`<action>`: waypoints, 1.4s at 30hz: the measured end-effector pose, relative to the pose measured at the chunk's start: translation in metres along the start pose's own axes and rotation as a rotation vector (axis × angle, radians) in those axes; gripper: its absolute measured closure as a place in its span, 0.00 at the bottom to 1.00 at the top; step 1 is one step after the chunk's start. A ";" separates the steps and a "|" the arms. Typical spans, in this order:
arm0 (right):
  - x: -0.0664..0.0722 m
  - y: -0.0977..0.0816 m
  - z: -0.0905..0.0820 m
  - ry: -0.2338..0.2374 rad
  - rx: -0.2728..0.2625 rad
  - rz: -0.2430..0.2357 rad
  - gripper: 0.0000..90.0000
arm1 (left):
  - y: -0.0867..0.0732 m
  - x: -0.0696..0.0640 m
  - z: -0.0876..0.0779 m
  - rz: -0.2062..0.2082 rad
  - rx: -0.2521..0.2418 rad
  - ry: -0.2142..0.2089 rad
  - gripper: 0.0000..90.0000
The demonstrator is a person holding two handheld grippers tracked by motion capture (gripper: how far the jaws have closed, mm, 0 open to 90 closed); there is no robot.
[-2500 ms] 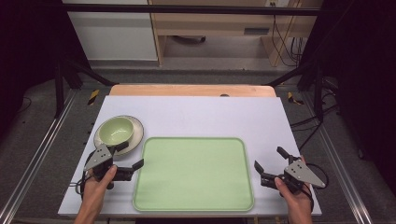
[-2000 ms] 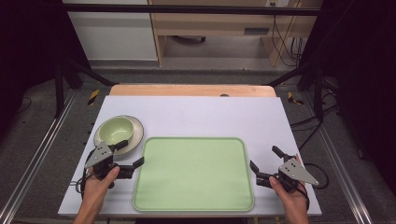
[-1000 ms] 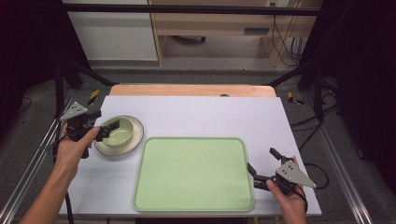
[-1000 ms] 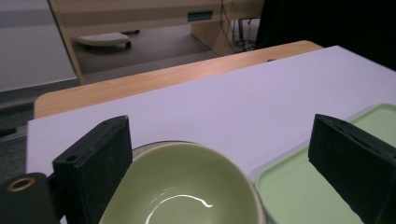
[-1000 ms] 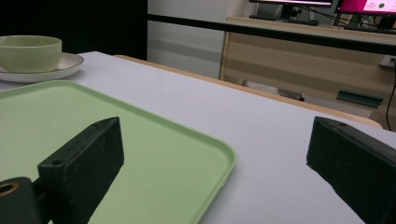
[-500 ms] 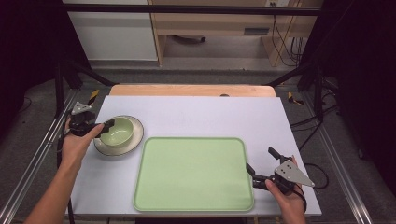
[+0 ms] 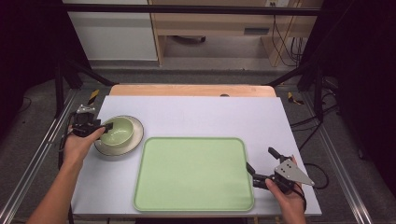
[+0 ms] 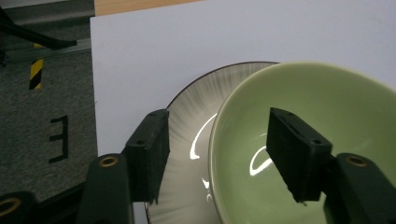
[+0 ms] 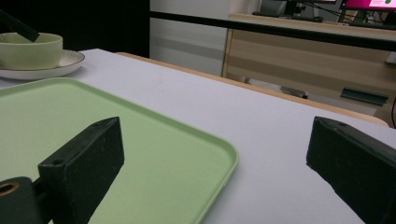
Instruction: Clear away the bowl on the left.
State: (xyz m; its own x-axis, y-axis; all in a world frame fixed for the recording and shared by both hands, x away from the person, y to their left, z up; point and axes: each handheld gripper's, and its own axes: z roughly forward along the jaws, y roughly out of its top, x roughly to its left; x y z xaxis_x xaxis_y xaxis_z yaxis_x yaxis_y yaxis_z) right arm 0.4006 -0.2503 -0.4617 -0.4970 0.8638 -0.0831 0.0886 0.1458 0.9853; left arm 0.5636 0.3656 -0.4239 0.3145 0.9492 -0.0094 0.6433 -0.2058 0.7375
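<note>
A pale green bowl [image 7: 120,130] [image 8: 327,107] sits on a white plate [image 7: 135,137] [image 8: 196,112] at the table's left. My left gripper [image 7: 102,127] [image 8: 219,154] is open across the bowl's near rim, one jaw over the plate outside the bowl and the other inside it, apart from the wall. A large green tray [image 7: 194,175] [image 9: 116,126] lies front and centre, nothing on it. At the tray's right edge my right gripper [image 7: 261,160] [image 9: 219,158] is open, one jaw above the tray and one above the bare table. The right gripper view has bowl [image 9: 30,49] and plate [image 9: 51,69] far off.
The white table top [image 7: 210,116] ends in a wooden strip [image 7: 187,90] at the back. Black frame poles and metal rails run along both sides. Cables [image 7: 322,168] lie off the right edge.
My left gripper left the front left of the table, travelled back to the bowl and closed in over its rim. The right gripper crept slightly toward the tray's edge.
</note>
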 end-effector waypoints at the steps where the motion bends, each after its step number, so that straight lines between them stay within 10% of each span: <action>1: 0.000 0.000 0.000 0.000 0.001 0.000 0.05 | -0.001 0.001 0.000 0.000 0.008 -0.003 0.49; 27: -0.001 0.000 0.000 0.000 0.002 0.001 0.05 | -0.007 0.002 0.008 -0.075 0.112 -0.034 0.91; 42: 0.005 0.001 -0.003 0.003 0.003 -0.012 0.05 | -0.009 -0.014 -0.021 -0.125 0.042 0.015 0.92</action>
State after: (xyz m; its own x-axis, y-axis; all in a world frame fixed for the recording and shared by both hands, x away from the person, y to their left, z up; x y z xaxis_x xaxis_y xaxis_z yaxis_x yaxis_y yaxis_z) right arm 0.3961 -0.2473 -0.4608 -0.5009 0.8603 -0.0944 0.0854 0.1577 0.9838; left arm 0.5386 0.3590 -0.4167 0.2198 0.9714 -0.0894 0.7053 -0.0949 0.7025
